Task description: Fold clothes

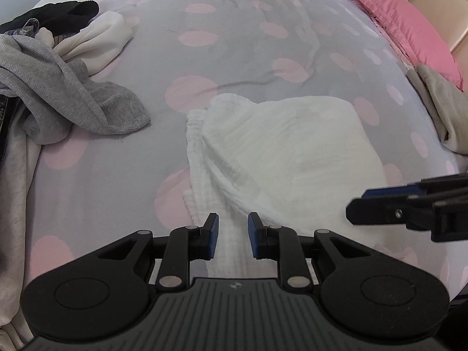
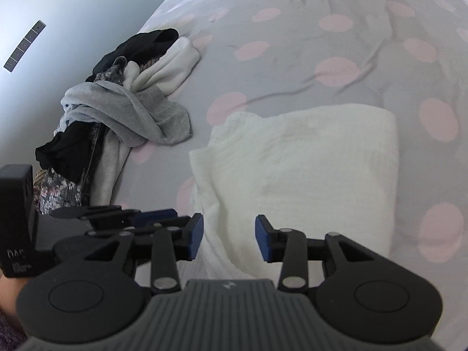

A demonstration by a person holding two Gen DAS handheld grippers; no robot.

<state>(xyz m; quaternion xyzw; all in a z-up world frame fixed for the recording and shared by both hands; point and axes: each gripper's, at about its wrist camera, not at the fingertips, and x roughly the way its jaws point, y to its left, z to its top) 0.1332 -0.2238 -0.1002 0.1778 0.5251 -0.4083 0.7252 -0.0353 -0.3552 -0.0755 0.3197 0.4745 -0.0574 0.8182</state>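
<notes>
Two grippers over a white cloth on the bed

The left gripper (image 1: 233, 235) has its blue pads a little way apart. White cloth shows in the gap, but the pads do not squeeze it. The right gripper (image 2: 229, 238) has its pads wider apart, with nothing pinched, and it hangs over the near edge of the same cloth.

The folded white cloth (image 1: 292, 152) lies at 12 o'clock from both grippers, on a grey bed sheet with pink dots (image 1: 190, 38). A messy pile of clothes (image 2: 122, 108) sits at 10 o'clock, with grey, black and cream things in it. A pink pillow (image 1: 409, 26) lies at 2 o'clock in the left view. A beige cloth (image 1: 444, 111) lies just below it.
</notes>
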